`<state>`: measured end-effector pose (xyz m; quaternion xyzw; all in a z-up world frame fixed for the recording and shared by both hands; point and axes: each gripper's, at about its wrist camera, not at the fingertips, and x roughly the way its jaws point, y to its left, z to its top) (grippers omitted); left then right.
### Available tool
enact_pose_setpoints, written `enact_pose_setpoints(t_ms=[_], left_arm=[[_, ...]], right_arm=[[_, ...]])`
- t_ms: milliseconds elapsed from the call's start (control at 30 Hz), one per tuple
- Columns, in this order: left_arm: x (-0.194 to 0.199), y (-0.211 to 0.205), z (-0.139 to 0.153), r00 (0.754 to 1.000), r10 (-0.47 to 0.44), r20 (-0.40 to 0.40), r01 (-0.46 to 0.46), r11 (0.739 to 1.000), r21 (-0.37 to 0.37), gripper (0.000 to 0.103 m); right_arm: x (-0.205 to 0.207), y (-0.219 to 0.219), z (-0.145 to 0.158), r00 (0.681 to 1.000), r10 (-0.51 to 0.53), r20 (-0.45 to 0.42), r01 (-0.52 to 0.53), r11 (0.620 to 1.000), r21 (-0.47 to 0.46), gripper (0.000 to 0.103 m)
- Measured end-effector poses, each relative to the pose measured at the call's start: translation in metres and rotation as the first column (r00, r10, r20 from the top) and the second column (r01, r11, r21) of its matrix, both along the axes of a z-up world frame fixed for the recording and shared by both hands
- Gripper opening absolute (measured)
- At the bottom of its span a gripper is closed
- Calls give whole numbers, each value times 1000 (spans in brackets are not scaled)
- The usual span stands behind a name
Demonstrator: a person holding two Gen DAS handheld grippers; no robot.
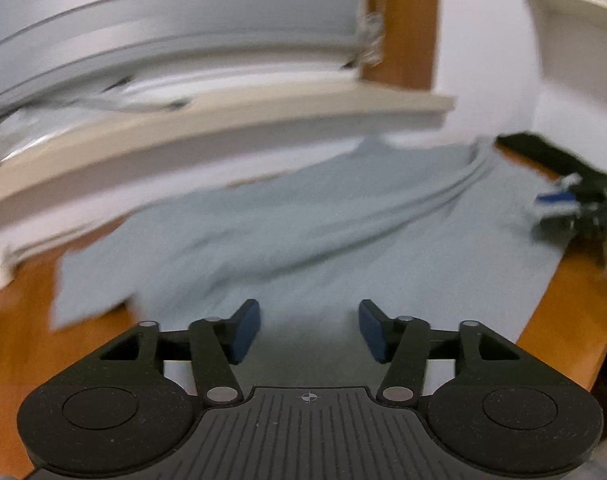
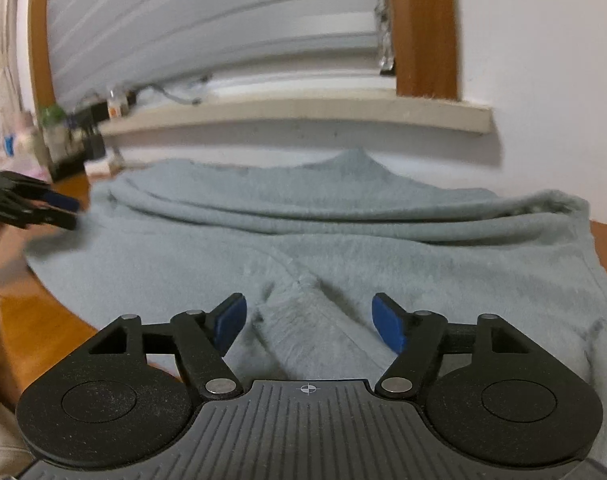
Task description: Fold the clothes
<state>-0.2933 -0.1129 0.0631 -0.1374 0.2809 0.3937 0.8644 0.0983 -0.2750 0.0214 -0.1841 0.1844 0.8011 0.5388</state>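
A pale grey-blue fleecy garment (image 2: 343, 236) lies spread across the orange-brown wooden table (image 1: 19, 332), its far edge close under the beige window sill (image 2: 303, 114). In the right wrist view a long rolled ridge of the cloth runs across the far part of the garment, and a raised seam or narrow flap comes toward the camera between the fingers. What kind of garment it is cannot be told. A part already appears to lie doubled over along that ridge; whether this is a deliberate fold or a loose bunching cannot be settled.

The left tongs (image 1: 309, 330) stand open, blue pads well apart, nothing between them, hovering over the near edge of the cloth. The right tongs (image 2: 309, 322) likewise stand open and empty, above the raised seam. Each pair shows in the other's view: the left at the left edge of the right wrist view (image 2: 35, 204), near the cloth's left border, and the right, blurred, at the right side of the left wrist view (image 1: 583, 208).

Judgement on handling: the fabric looks soft, plush and limp, light to moderate in weight. It will sag and drape when lifted and will not hold a crease by itself. The pile should give the pads fair purchase; slipping seems a minor risk, taking up more than one layer a greater one. The soundest holds would be at an outer hem or corner, one pair to each end of the same edge.
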Motion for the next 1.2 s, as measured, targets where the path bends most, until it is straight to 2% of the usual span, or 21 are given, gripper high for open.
enact_pose_setpoints(t_ms=[133,233,300,367,533,733,833,900,967,1000,1067,1200], left_arm=[[67,17,5,987,-151,60,151,989,0,67],[119,26,-2,966,-253,43,253,967,8,70],[147,32,-8,951,-306,33,306,952,8,71],[171,37,-15,938,-346,26,346,938,6,71],[191,46,-34,925,-377,42,377,926,-8,72],[194,52,-43,924,-379,52,382,923,-51,78],[194,54,-45,923,-381,57,384,921,-65,78],[192,56,-46,922,-381,72,386,920,-72,79],[190,58,-47,920,-380,94,387,918,-81,79],[189,59,-47,920,-379,101,387,918,-82,79],[188,60,-47,920,-376,113,386,919,-84,79],[189,60,-47,921,-374,109,383,919,-88,79]], right_arm=[[25,-37,19,999,-41,18,40,998,44,69],[55,-61,28,992,-103,80,98,993,61,78],[77,-73,26,977,-166,131,160,986,57,79],[101,-80,21,964,-233,128,231,973,25,78],[143,-94,9,919,-384,92,387,922,-14,79],[166,-78,-14,884,-462,-71,452,884,-123,79],[167,-74,-17,868,-487,-94,474,870,-134,78],[163,-72,-17,869,-488,-82,476,870,-129,63],[161,-72,-13,870,-487,-70,477,870,-123,21],[160,-73,-6,869,-490,-62,483,869,-102,13],[158,-73,13,863,-503,-48,502,864,-42,8],[152,-57,67,850,-526,-44,527,842,120,6]])
